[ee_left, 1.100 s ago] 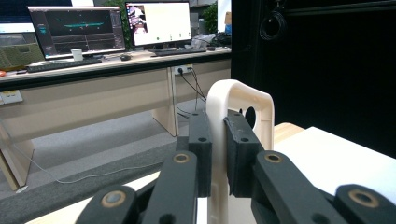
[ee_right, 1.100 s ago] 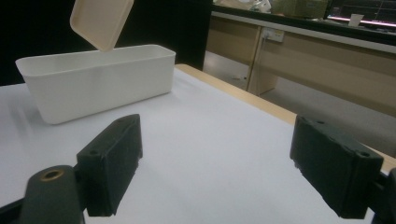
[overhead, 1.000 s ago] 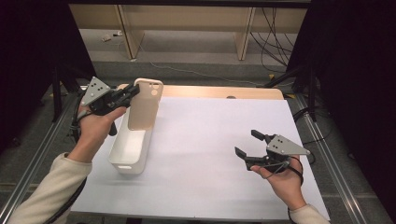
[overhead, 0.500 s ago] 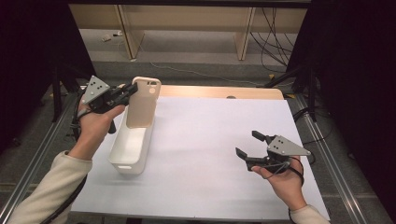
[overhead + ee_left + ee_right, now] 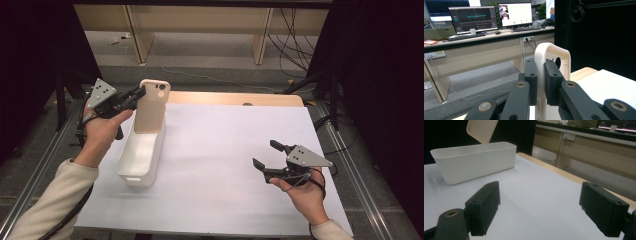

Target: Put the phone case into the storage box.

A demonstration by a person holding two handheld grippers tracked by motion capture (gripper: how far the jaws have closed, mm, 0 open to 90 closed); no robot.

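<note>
Left gripper [image 5: 141, 93] clamps a beige phone case [image 5: 152, 106] upright over the white bin [image 5: 141, 155], not yet lowered in; right gripper [image 5: 267, 156] waits, jaws wide.

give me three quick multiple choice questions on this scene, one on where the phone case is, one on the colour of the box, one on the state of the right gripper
1. Where is the phone case?
A. flat on the sheet beside the right gripper
B. held upright over the far end of the box
C. on the floor

2. What colour is the box?
A. white
B. red
C. black

3. How is the right gripper?
A. shut on the case
B. shut on the box's rim
C. open with nothing between its jaws

Answers:
1 B, the left gripper clamps the case's edge and its lower end dips toward the box.
2 A, its walls are plain white in the high view.
3 C, the jaws stand wide apart above the white sheet.
</note>
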